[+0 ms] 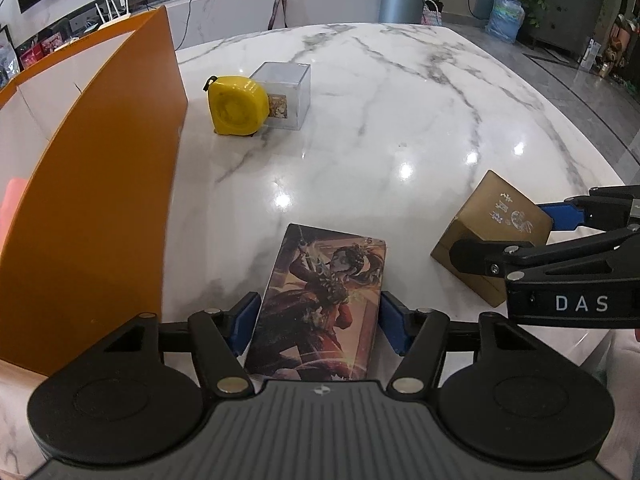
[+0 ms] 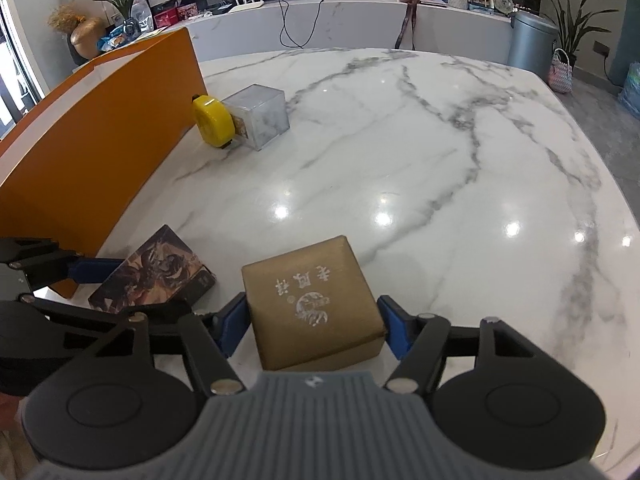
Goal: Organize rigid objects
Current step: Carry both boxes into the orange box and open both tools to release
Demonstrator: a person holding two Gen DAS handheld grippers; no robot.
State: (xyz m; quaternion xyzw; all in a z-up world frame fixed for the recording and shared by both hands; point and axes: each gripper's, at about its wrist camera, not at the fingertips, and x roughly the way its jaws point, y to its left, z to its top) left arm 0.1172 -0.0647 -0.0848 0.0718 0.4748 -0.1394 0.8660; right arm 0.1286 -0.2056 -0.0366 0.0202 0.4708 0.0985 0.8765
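My left gripper point(image 1: 318, 326) is shut on a flat box with a painted warrior picture point(image 1: 324, 304), which rests on the marble table point(image 1: 400, 120). The same box shows at the lower left of the right wrist view point(image 2: 156, 270). My right gripper point(image 2: 312, 326) is shut on a gold-brown square box with white characters point(image 2: 312, 300); that box also shows at the right of the left wrist view point(image 1: 492, 232). A yellow tape measure point(image 1: 236, 106) and a clear cube box point(image 1: 286, 94) stand touching, far across the table.
A large orange bin with white inner walls point(image 1: 100, 184) stands along the table's left side, next to the tape measure point(image 2: 212, 120) and clear cube point(image 2: 260, 114). The bin's wall point(image 2: 100, 140) reaches the left gripper. A counter, a grey trash can point(image 2: 530, 42) and plants stand beyond the table.
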